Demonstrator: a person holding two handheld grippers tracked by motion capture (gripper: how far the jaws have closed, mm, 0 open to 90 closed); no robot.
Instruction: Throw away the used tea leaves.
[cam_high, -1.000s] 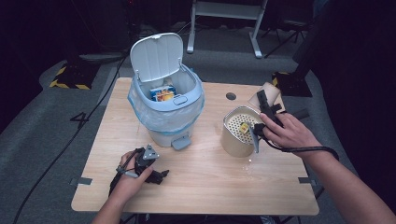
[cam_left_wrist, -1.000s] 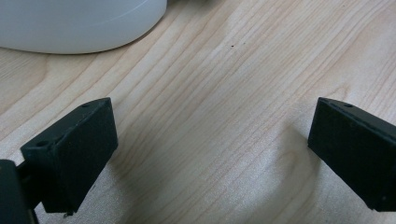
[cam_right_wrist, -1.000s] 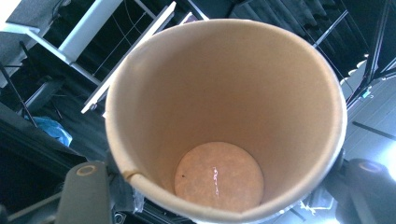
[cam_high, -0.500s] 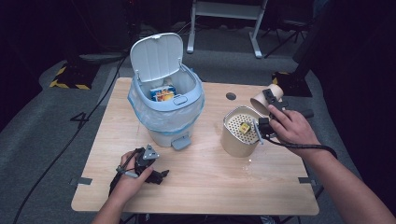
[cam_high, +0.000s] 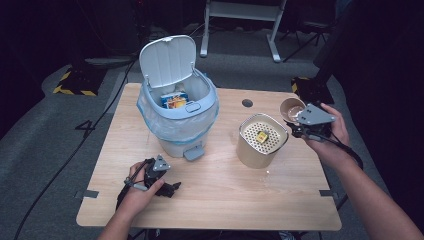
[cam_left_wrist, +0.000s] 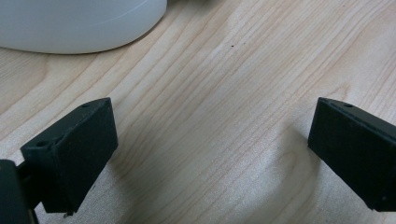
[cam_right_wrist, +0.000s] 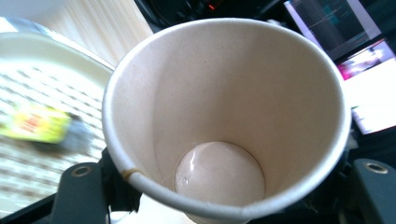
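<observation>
Cup (cam_high: 291, 108), paper, brown outside and pale inside, held at its lower wall between the two jaws of the right gripper (cam_high: 298, 123), mouth up, to the right of the strainer canister (cam_high: 262, 142) and clear of it. The jaws had just been opening a little, with the cup between them; the right gripper view showed the cup (cam_right_wrist: 226, 116) seated between the two black jaws, so the grip appeared loosened rather than released. Inside of cup: empty, only a wet sheen on the bottom.

Strainer canister, tan, round, standing upright on the table (cam_high: 220, 200), topped by a pale perforated tray. One small yellow wrapped piece (cam_high: 261, 136) lay on the perforated tray, near its middle; the same piece appeared blurred in the right gripper view (cam_right_wrist: 39, 123), left of the cup.

Pedal bin (cam_high: 178, 120), pale blue, lined with a clear bag, lid up, standing left of the canister. A printed carton (cam_high: 173, 101) lay inside it.

Left gripper (cam_high: 161, 183), resting on the table in front of the bin, well left of the canister, jaws spread wide with nothing between them; the left gripper view showed bare wood and the bin's white base (cam_left_wrist: 79, 23).

Status, as judged: emptying of the cup over the strainer appeared done, solids caught on the tray. Remaining, probably: the drained cup into the open bin, possibly the yellow piece as well.
</observation>
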